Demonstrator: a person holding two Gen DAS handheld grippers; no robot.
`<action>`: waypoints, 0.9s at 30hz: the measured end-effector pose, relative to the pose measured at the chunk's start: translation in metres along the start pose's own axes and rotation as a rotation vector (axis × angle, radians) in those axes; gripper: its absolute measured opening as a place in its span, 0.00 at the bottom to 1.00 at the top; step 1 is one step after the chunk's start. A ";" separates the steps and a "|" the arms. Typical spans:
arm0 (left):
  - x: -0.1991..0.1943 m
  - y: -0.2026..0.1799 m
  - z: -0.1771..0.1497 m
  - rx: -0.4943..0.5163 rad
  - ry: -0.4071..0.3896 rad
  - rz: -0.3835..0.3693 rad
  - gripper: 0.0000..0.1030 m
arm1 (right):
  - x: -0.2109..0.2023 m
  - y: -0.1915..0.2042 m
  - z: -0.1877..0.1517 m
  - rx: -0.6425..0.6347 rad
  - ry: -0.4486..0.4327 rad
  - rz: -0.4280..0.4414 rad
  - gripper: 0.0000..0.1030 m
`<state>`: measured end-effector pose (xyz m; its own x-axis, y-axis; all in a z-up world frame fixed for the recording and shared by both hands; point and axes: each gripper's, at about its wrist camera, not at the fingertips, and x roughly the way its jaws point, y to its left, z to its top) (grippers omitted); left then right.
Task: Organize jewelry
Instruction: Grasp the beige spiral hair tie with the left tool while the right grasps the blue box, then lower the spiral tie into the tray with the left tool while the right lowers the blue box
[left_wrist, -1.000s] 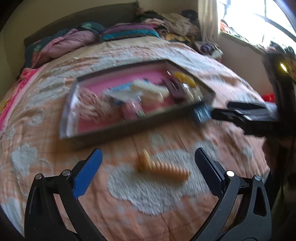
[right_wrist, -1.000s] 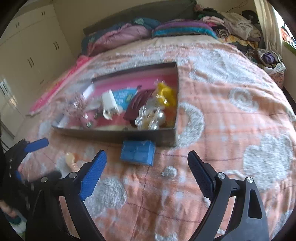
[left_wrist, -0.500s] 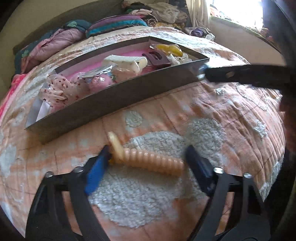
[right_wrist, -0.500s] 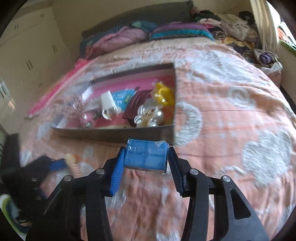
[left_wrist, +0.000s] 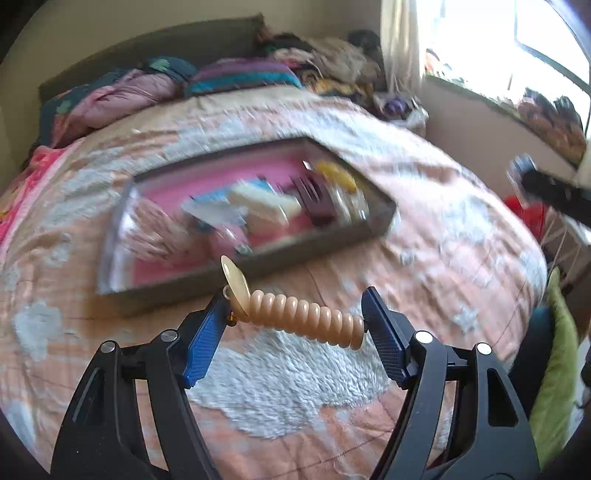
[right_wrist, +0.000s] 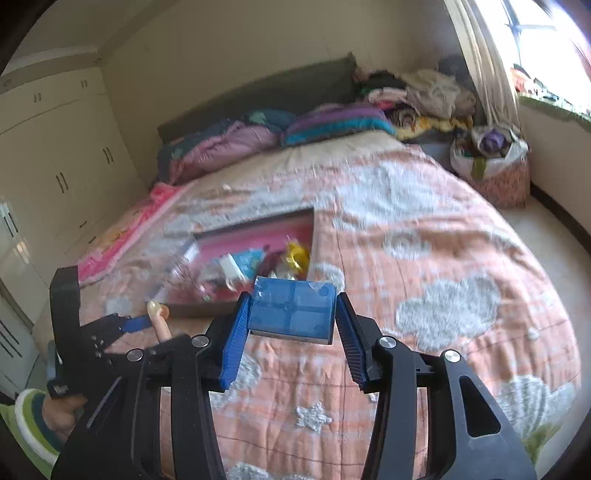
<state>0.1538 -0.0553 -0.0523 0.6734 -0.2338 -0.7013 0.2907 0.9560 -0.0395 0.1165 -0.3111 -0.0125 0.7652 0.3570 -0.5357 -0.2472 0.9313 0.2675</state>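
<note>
Above the peach bedspread (left_wrist: 461, 236) with its white cloud patches, the left tool (left_wrist: 291, 317) clamps a beige spiral hair clip (left_wrist: 306, 319) end to end between its blue pads. The right tool (right_wrist: 291, 314) is closed on a small blue plastic box (right_wrist: 291, 312), held clear of the bed. Farther back on the bedspread lies a shallow dark tray (right_wrist: 312, 229) with a pink lining, cluttered with blurred trinkets. No writing is legible anywhere.

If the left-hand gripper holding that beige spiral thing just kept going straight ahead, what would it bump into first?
Probably the near wall of the tray. The left gripper, shut on the spiral hair clip, points toward it over the bedspread; depth is blurred, so it might pass over.
</note>
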 end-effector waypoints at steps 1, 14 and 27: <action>-0.009 0.006 0.006 -0.017 -0.017 0.009 0.63 | -0.005 0.004 0.002 -0.013 -0.012 0.003 0.44; -0.066 0.067 0.046 -0.122 -0.157 0.118 0.63 | -0.009 0.064 0.044 -0.148 -0.081 0.088 0.44; -0.047 0.100 0.064 -0.144 -0.154 0.167 0.63 | 0.063 0.092 0.079 -0.190 -0.027 0.098 0.44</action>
<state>0.1948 0.0402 0.0224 0.8026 -0.0848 -0.5905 0.0749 0.9963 -0.0413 0.1891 -0.2085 0.0410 0.7472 0.4471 -0.4918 -0.4271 0.8899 0.1601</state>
